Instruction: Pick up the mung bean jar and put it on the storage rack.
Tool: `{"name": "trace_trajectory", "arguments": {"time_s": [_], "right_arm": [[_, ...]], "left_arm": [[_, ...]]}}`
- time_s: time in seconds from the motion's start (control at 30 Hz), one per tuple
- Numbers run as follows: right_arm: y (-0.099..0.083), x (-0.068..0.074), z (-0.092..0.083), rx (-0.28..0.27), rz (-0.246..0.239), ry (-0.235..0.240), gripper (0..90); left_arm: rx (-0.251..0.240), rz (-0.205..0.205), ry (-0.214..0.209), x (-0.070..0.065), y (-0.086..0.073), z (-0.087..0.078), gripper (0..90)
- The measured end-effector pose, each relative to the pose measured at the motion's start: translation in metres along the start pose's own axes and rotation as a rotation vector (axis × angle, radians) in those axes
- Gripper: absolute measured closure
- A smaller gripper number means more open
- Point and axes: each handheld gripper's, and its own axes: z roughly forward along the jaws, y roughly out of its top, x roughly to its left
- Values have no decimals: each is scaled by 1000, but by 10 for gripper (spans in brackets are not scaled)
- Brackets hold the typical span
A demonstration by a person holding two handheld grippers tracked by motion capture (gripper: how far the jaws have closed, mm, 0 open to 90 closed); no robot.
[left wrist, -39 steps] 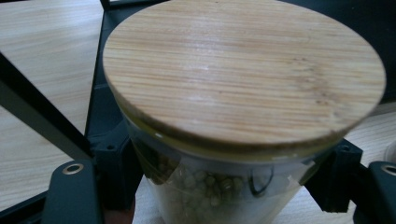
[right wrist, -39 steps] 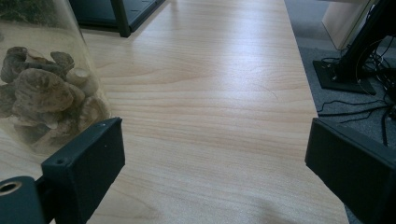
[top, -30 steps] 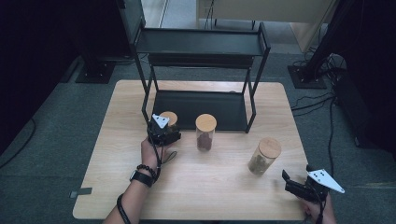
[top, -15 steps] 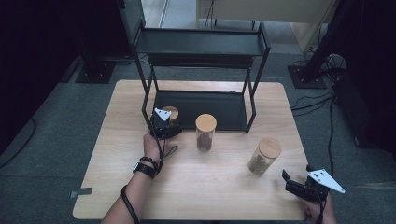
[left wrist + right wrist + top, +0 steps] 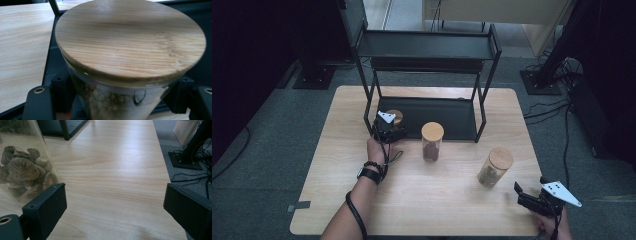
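Held jar: a glass jar of pale beans (image 5: 110,100) with a round wooden lid (image 5: 130,40) is gripped by the left gripper (image 5: 388,131) at the left front corner of the rack's lower shelf (image 5: 452,112).
Left gripper: its jaws are closed on the glass just under the lid, one on each side.
Axis: the jar is kept upright, its long axis vertical and the lid facing up.
Step in hand: the jar is judged to be on its way onto the lower shelf of the black rack (image 5: 427,47); whether its base already rests there cannot be told.
Next move: the jar must be kept level, set fully inside the shelf rim clear of the rack's post, and only then released.
Right gripper (image 5: 537,200): its jaws stand wide apart with nothing between them, at the table's (image 5: 362,100) near right corner.
Other jars: one with dark contents (image 5: 432,141) stands before the shelf; one with brown lumps (image 5: 495,167) stands near the right gripper.
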Motion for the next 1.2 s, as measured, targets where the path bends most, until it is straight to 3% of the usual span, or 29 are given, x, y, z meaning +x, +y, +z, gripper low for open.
{"name": "trace_trajectory", "arguments": {"time_s": [0.13,0.63,0.9,1.1,1.2], "right_arm": [[0,0,0,-1,6,1,47],[0,-1,0,-2,11,6,47],[0,-1,0,-2,12,-1,47],[0,0,-1,-4,12,-8,47],[0,0,-1,-8,13,-9,47]], "left_arm": [[0,-28,-7,1,2,3,256],[5,-24,20,0,11,19,256],[11,-11,42,1,17,29,255],[2,-26,88,2,25,40,252],[-7,-40,89,3,25,41,244]]}}
